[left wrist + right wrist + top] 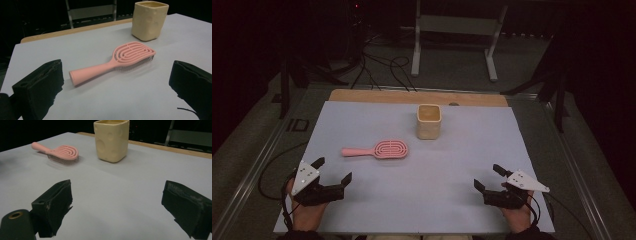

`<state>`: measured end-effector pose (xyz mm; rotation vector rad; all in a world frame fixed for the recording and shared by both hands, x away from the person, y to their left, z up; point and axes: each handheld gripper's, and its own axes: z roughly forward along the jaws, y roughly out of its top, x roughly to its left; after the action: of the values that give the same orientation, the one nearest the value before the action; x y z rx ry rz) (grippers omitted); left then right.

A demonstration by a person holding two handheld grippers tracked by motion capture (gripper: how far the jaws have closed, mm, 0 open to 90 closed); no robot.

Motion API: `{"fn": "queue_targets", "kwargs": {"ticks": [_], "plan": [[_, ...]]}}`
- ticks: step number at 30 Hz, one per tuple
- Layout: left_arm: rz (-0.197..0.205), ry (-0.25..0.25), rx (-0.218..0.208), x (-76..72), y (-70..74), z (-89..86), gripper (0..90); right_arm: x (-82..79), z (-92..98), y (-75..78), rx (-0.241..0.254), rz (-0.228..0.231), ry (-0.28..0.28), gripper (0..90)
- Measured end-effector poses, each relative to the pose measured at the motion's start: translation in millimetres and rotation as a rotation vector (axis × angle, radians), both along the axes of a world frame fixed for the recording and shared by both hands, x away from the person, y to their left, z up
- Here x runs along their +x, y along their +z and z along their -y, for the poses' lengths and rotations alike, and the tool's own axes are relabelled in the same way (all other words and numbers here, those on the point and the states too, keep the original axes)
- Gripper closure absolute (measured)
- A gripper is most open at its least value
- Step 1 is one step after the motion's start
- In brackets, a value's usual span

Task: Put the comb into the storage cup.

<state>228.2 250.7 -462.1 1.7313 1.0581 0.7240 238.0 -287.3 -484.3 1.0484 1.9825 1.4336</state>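
Hairbrush (117,62) lies ahead of the left gripper's (116,82) open fingers (40,85), untouched.

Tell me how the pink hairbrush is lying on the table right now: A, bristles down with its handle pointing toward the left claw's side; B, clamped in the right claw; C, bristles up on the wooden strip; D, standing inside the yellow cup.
A: the pink hairbrush lies flat on the table, bristles down, handle toward the left side.
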Motion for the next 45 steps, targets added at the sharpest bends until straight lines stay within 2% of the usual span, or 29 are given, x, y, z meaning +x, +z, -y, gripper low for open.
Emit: {"fn": "queue_targets", "kwargs": {"ticks": [17, 26, 35, 45], "plan": [[0.004, 0.009, 0.012, 0.2, 1.8, -0.9, 0.1, 1.7, -1.7, -7.0, -0.004, -0.004, -0.004, 9.3], [0.009, 0.002, 0.028, 4.7, 9.1, -0.2, 0.1, 2.2, -0.5, -9.0, 0.001, 0.004, -0.018, 9.3], [0.017, -0.012, 0.026, 12.6, 15.6, -0.7, 0.1, 3.3, -1.7, -11.1, -0.004, 0.001, -0.019, 9.4], [0.023, -0.029, 0.046, 25.7, 24.3, 2.4, 0.1, 4.3, -2.8, -12.5, -0.011, -0.005, -0.023, 9.4]]}}
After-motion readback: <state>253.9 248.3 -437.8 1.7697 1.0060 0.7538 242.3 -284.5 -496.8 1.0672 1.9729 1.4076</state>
